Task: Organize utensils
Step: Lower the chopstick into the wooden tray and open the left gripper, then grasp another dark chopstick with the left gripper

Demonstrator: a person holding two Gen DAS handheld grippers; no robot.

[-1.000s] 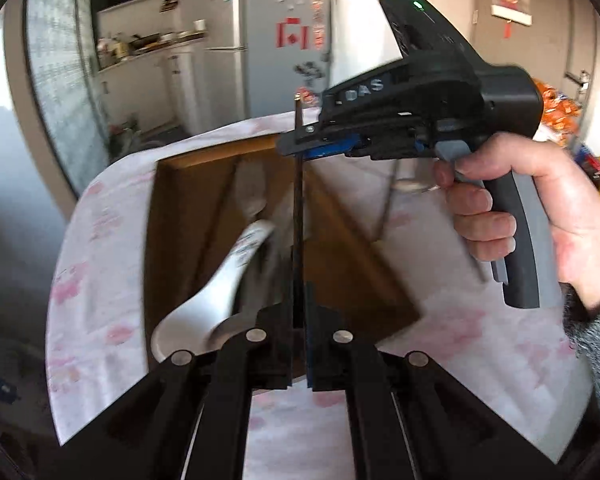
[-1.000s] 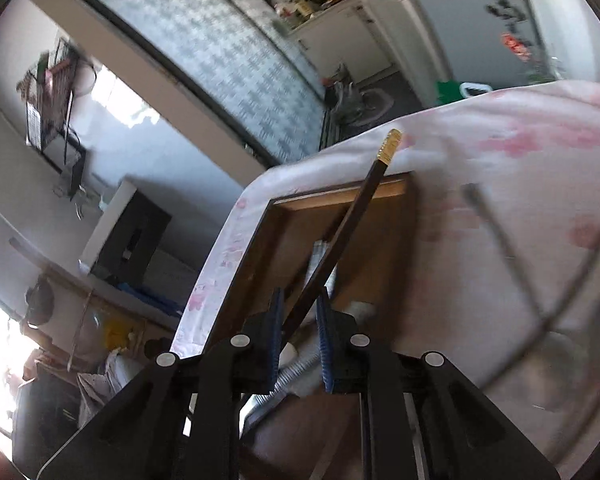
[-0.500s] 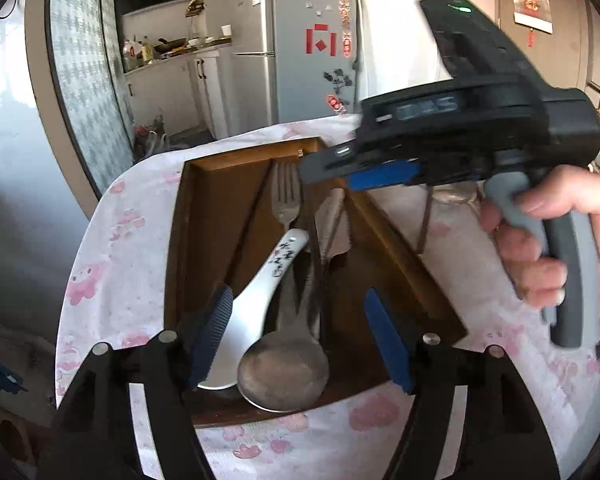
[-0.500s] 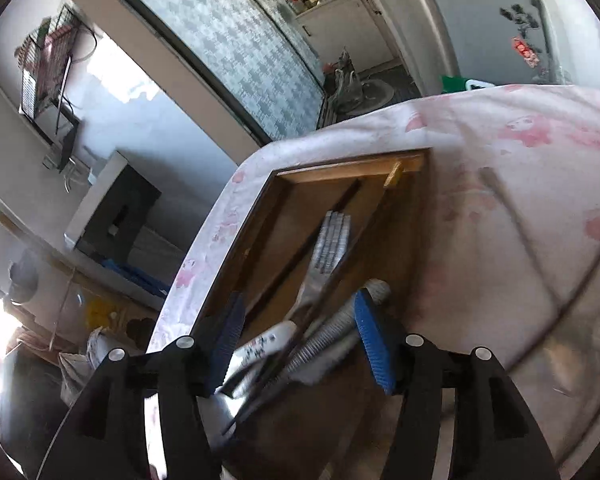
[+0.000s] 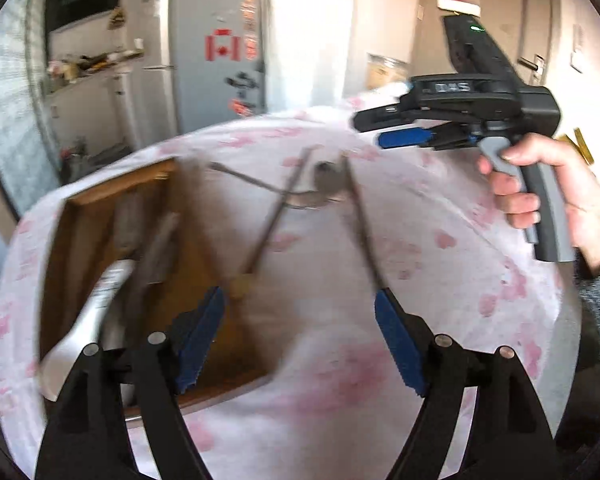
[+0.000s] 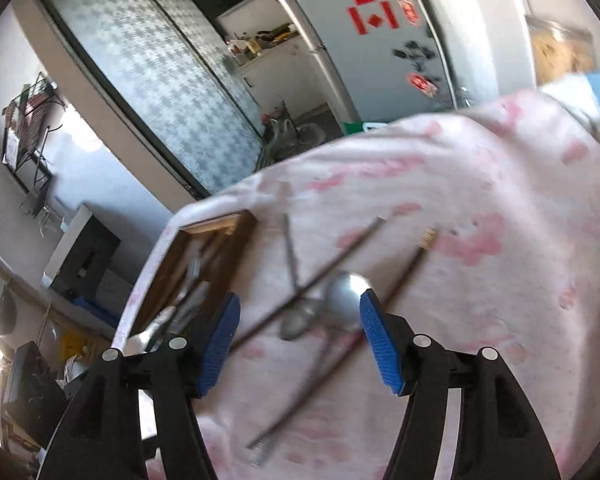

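A: Where do the utensils lie, and how do they point?

B: Chopsticks (image 6: 336, 258) and a metal spoon (image 6: 342, 300) lie crossed on the pink-flowered tablecloth (image 6: 500, 208), long axes slanting away from the wooden tray (image 5: 72, 240) just beside them.

A: The hands?

B: A hand (image 5: 548, 196) grips the right gripper (image 5: 380, 132) by its handle; both tilt downward.

A: The claws?

B: The left gripper (image 5: 300, 320) and the right are spreading apart, empty.
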